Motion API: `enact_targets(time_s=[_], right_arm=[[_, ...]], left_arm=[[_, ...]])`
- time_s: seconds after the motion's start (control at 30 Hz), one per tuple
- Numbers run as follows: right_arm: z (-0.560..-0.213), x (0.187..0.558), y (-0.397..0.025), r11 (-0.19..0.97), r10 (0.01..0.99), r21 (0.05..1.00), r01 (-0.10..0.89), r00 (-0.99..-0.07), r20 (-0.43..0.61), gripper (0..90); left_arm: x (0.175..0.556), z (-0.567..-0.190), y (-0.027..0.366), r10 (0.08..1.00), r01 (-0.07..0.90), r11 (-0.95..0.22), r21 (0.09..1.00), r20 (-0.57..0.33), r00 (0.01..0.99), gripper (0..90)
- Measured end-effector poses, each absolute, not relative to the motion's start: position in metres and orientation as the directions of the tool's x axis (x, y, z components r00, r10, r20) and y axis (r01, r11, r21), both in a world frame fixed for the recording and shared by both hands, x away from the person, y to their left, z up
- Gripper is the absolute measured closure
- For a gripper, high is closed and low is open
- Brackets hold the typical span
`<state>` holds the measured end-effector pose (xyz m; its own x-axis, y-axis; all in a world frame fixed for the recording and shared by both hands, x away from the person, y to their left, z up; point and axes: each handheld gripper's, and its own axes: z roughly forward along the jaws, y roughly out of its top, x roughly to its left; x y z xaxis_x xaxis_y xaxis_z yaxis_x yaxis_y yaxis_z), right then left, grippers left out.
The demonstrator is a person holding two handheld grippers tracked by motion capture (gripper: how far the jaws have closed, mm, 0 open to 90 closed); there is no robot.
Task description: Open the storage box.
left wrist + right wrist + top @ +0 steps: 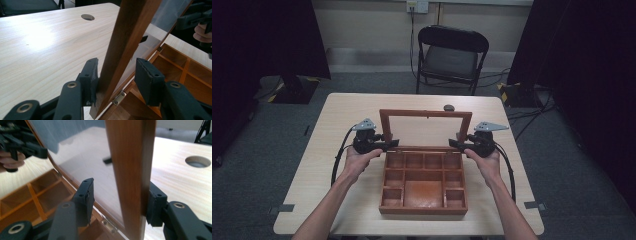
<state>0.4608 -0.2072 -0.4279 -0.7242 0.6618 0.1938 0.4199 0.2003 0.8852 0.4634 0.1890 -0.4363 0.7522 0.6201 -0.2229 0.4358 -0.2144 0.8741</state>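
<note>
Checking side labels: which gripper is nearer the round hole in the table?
Right. The right gripper is slightly right of the hole; the left gripper lies well to its left.

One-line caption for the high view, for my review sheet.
Both grippers, left gripper and right gripper, straddle the side rails of the wooden box's raised glass lid.

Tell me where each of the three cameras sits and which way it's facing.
High view: above the person's side, looking forward and down at the brown wooden compartment box; both forearms show.
Left gripper view: rides the left gripper, jaws open around the glass-paned wooden lid's side rail.
Right gripper view: rides the right gripper, facing the opposite rail.
All share the lid.
</note>
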Motion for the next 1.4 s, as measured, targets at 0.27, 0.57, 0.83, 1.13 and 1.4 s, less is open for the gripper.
enact_targets(time_s=[0.27,0.57,0.83,1.13,1.4], right_arm=[[-0.436,0.463,-0.209,0.208,0.678,0.873,0.440,-0.709,0.196,52.4],[-0.440,0.465,-0.210,0.208,0.691,0.871,0.446,-0.697,0.192,53.2],[-0.444,0.467,-0.208,0.211,0.704,0.861,0.463,-0.683,0.195,51.4],[-0.447,0.470,-0.204,0.200,0.720,0.856,0.477,-0.664,0.202,53.8],[-0.449,0.473,-0.204,0.189,0.720,0.851,0.490,-0.659,0.220,52.9]], left_arm=[[0.467,-0.443,0.191,0.622,0.450,-0.207,0.869,-0.239,0.746,56.1],[0.469,-0.450,0.193,0.634,0.468,-0.222,0.855,-0.238,0.736,58.6],[0.470,-0.455,0.197,0.650,0.478,-0.189,0.858,-0.256,0.716,62.7],[0.471,-0.455,0.198,0.659,0.488,-0.194,0.851,-0.255,0.708,63.2],[0.475,-0.452,0.199,0.666,0.495,-0.183,0.850,-0.263,0.698,63.4]])
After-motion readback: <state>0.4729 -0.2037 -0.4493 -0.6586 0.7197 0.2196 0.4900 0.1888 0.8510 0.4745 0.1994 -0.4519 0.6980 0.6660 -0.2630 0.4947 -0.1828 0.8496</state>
